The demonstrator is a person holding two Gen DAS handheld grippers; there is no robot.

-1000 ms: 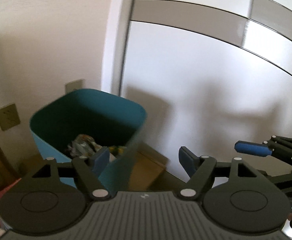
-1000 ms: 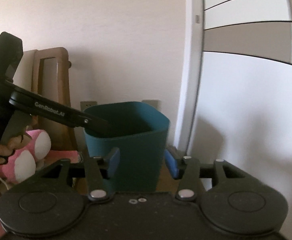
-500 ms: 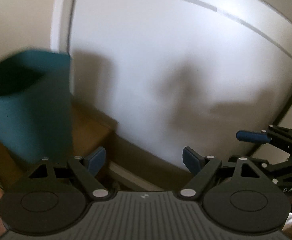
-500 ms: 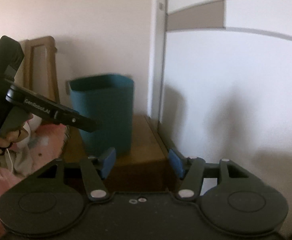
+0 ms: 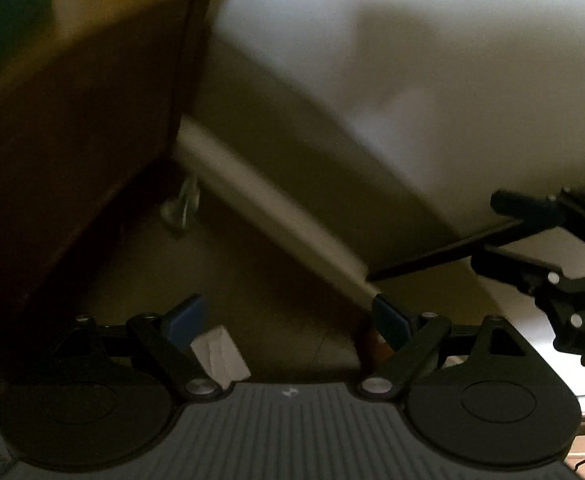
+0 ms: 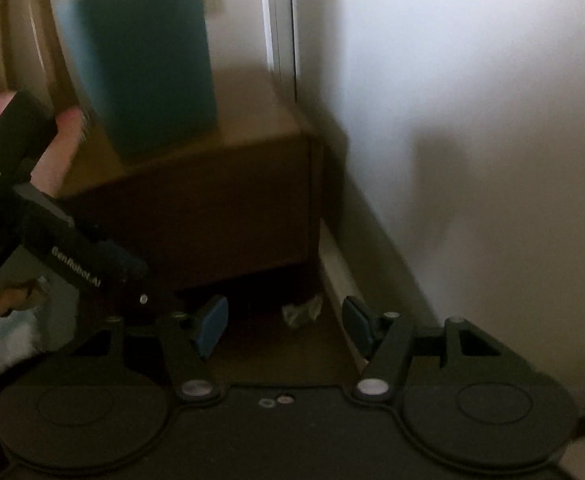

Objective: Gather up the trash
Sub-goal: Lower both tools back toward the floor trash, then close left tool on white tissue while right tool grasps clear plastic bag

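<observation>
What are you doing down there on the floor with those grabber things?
A person is collecting trash with two grabbers. Both the left gripper and the right gripper are open and empty, their fingers just widened. A crumpled clear wrapper and a white paper scrap lie on the floor by the wooden cabinet. The teal bin sits on top.

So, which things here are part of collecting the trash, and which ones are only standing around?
For the job:
- crumpled clear wrapper on the floor
- white paper scrap on the floor
- teal bin
- left gripper and right gripper, both open and empty

Just there:
- wooden cabinet
- white wall panel
</observation>
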